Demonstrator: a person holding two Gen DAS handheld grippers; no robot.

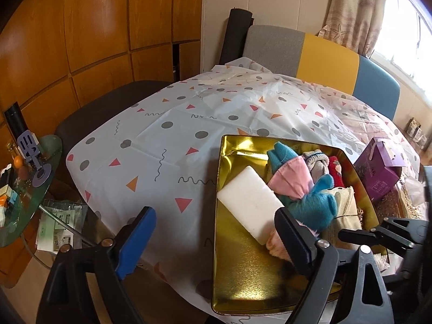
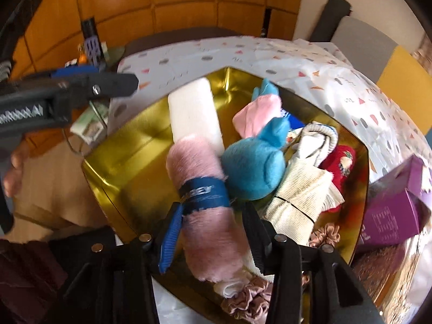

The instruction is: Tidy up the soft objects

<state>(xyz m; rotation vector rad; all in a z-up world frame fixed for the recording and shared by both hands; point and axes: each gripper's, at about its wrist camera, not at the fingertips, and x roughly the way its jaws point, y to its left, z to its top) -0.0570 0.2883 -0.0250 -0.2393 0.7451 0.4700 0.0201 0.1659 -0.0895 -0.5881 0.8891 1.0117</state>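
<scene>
Orange wood-panelled wall – curtained window bright beside it.

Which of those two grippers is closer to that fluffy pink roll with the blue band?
The right. The right gripper straddles the pink roll in the gold tin, one finger on each side. The left gripper hangs wide open at the tin's near left edge, clear of the roll.

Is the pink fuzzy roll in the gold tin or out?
In. The pink fuzzy roll lies in the gold tin, beside the white block and the blue plush, between the right hand-held gripper's fingers.
</scene>
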